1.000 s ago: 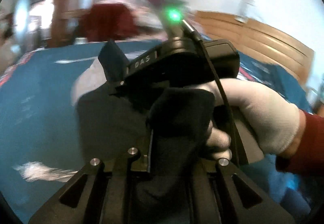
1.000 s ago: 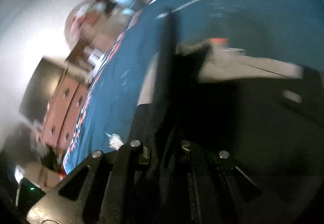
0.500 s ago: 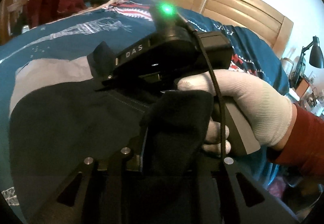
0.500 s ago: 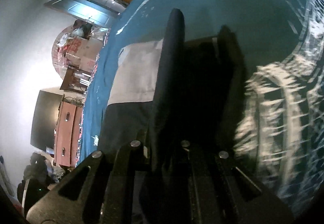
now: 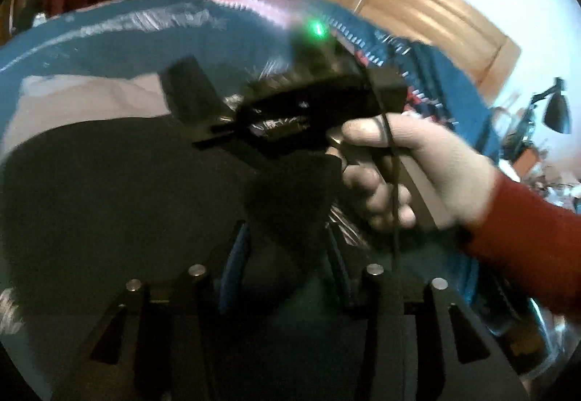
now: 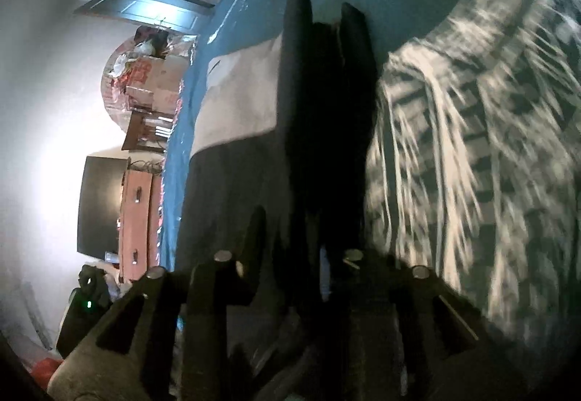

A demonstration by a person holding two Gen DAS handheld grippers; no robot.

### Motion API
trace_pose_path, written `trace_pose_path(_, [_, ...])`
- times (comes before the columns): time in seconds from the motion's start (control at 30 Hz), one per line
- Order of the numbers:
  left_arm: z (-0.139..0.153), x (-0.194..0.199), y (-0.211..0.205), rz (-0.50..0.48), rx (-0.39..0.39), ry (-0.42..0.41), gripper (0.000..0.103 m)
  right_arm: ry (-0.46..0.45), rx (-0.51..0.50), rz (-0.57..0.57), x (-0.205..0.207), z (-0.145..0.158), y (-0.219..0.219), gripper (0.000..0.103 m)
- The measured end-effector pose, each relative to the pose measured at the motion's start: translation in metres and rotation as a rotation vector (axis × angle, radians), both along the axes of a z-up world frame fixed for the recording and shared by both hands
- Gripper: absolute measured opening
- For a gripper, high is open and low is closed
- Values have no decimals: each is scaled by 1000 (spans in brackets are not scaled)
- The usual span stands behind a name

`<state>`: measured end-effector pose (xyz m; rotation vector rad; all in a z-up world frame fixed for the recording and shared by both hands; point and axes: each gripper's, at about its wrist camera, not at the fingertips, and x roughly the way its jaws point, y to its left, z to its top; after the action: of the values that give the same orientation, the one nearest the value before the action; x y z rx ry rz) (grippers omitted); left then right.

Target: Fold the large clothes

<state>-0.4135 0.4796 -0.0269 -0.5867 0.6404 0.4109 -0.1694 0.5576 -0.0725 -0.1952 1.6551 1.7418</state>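
My left hand-held gripper (image 5: 287,241) gapes wide, cloth loose; the right hand-held gripper (image 6: 323,132) pinches the dark garment (image 5: 109,190), whose fold could slump at centre frame.

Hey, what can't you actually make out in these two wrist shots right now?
- Left gripper, left view: motion blur and dark cloth hide the fingertips; grip unclear.
- Right gripper, right view: black fingers merge with the garment, so whether they pinch it is unclear.
- Garment type: edges cut off in both views.
- Gloved hand: blurred, trigger unseen.
- Bedspread pattern: smeared.
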Motion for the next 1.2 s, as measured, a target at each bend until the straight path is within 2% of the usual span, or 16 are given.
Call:
trace_pose_path(0.13, [12,-62,-16,97,50,-5,54,-22,22,1,-5,16,-29,49])
trace_pose_path(0.23, [7,-95,-16,180,66,29,54,-48,12,16,-12,22,-44,56])
trace_pose_path(0.33, [-7,-115,-7,245,61,78,54,-67,18,19,-21,23,-59,57])
trace_pose_path(0.5, [-31,-106,11,236,59,134,54,-30,10,13,-32,14,-66,56])
trace_pose_path(0.57, [-35,-104,21,247,51,132,56,-75,41,-11,-34,21,-67,42])
trace_pose_path(0.6, [-36,-103,28,253,50,127,56,-98,54,-9,-35,25,-69,15])
trace_pose_path(0.63, [-36,-102,33,252,56,128,55,-133,70,-10,-38,30,-68,7])
trace_pose_path(0.7, [-27,-107,40,258,88,112,36,-145,123,4,-46,43,-65,5])
trace_pose_path(0.73, [-18,-112,41,272,110,95,33,-136,155,12,-47,47,-63,5])
trace_pose_path(0.83, [-12,-119,46,249,112,92,36,-107,141,19,-44,26,-58,5])
trace_pose_path(0.9, [-38,-112,45,183,55,163,39,-62,43,4,-37,-15,-60,3])
trace_pose_path(0.93, [-59,-109,40,158,23,235,36,-35,42,-8,-32,-23,-65,3])
trace_pose_path(0.97, [-65,-110,35,144,3,255,34,-26,54,-16,-31,-24,-67,2])
trace_pose_path(1.0, [-67,-118,29,145,-30,217,29,-46,70,-28,-31,-17,-69,5])
trace_pose_path(1.07, [-57,-132,22,167,-51,154,29,-96,135,-26,-36,3,-73,5])
trace_pose_path(1.2, [-9,-155,16,244,12,-1,29,-129,151,-45,-27,13,-78,4])
